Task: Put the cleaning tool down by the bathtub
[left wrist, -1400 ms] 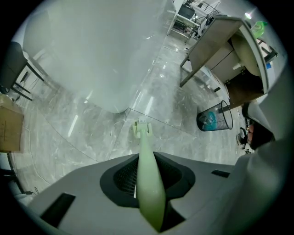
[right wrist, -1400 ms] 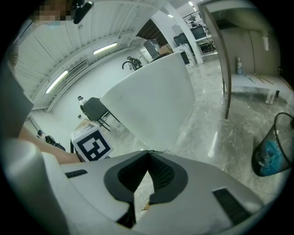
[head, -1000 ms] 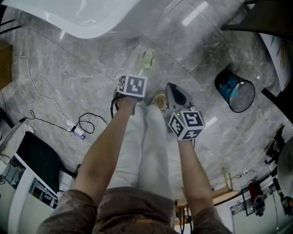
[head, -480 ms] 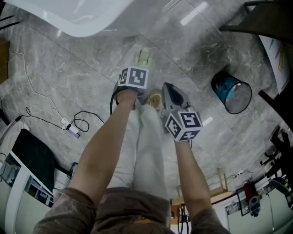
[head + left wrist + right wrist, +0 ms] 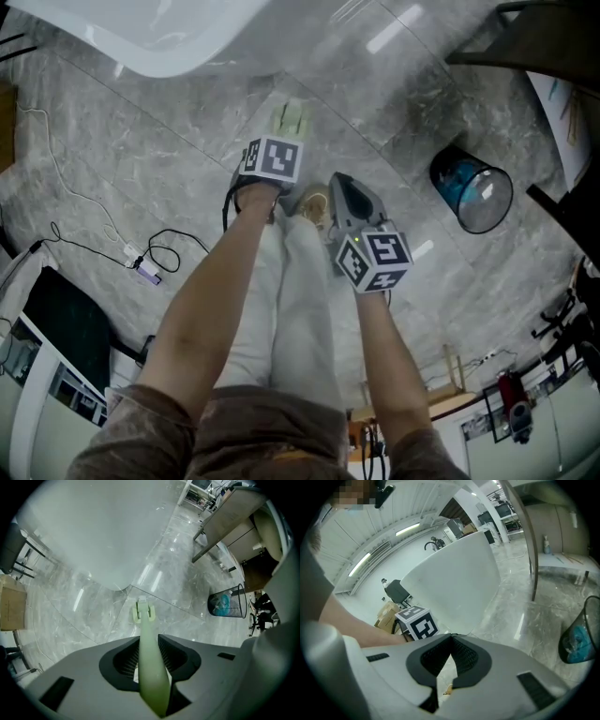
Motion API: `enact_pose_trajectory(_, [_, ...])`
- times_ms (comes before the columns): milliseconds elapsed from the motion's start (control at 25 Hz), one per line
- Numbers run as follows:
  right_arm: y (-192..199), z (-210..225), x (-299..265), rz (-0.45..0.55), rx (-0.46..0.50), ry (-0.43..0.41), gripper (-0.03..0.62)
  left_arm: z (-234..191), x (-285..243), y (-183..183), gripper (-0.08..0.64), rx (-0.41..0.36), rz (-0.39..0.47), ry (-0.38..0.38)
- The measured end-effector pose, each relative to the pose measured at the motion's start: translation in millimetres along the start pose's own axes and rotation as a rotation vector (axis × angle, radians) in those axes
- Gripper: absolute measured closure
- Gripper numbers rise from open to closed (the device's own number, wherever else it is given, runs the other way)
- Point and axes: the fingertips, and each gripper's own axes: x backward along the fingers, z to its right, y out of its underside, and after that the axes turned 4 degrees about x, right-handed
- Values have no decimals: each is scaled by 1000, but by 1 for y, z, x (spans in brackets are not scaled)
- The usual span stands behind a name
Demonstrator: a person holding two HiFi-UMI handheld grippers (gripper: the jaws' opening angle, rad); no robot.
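Moving a little closer to the bathtub (image 5: pixel 141 33) than a second ago, the left gripper (image 5: pixel 149 641) is bringing the cleaning tool (image 5: pixel 149 665) along, and its fingers have just been opening. Now those fingers are standing a bit spread. The tool's pale green handle is sitting between them with a thin dark gap on each side.

Closest in, the person's legs (image 5: pixel 291 309) in pale trousers are filling the middle of the head view, and both bare arms are reaching down over them. The right gripper (image 5: pixel 451 637) is hanging just beside the left one. Its fingers are pressing together at the tips and holding nothing.

The tool's head is pointing at the tub's round edge, near it but not touching. Bare gray floor (image 5: pixel 178 159) is lying open all round the head. A thin cable (image 5: pixel 141 262) is curling well off to the left. A wire bin (image 5: pixel 473 187) with something blue inside is standing well off to the right, leaving plenty of free floor between it and the tub.

The marker cube (image 5: pixel 272 157) is hiding the left fingers in the head view. The handle's near end is running off the bottom of the left gripper view. The tub is getting cut off at the top edge. I cannot tell if the tool's head is resting on the floor.
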Motion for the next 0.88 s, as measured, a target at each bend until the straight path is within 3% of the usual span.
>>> enact_pose_trajectory(160, [0,-2,2,2,0,1,592,2,3,-1,383,-6,34,9])
enact_pose_trajectory(880, [-27,-27,15,29,8,8,592,-7,58,-2,373,-18,118,13])
